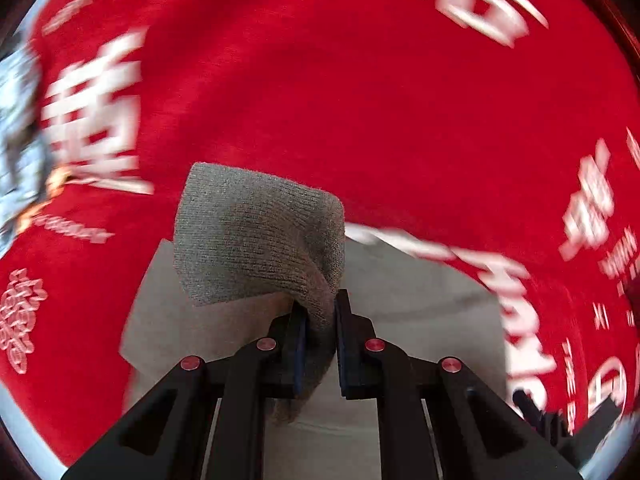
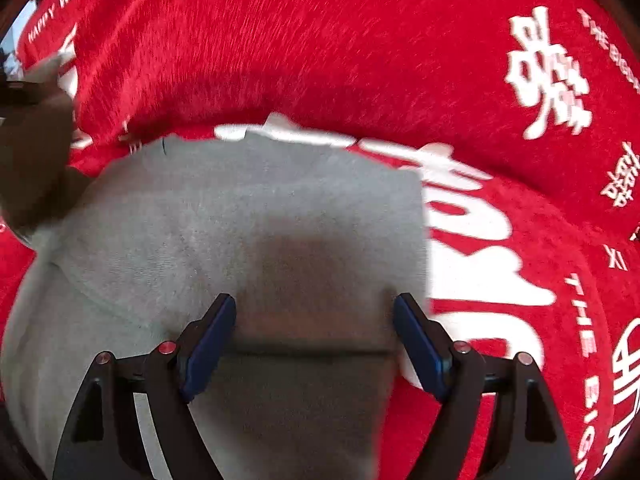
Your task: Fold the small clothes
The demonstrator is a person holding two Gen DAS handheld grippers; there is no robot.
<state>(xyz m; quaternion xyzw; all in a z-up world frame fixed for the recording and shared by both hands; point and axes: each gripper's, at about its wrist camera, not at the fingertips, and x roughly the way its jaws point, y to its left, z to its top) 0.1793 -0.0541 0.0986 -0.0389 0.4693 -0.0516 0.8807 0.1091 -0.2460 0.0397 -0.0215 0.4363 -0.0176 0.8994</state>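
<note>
left tongs [image 1: 320, 320] pinch grey garment's [image 1: 256, 236] raised cuff.

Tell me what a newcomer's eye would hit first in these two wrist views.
The red cloth with white lettering fills both views. On it lies a grey garment, spread under the open right gripper. In the left wrist view, the left gripper is shut on a grey knit cuff that stands up above the cloth.

Home (bedroom?) — red wedding blanket [image 2: 320, 40].
</note>
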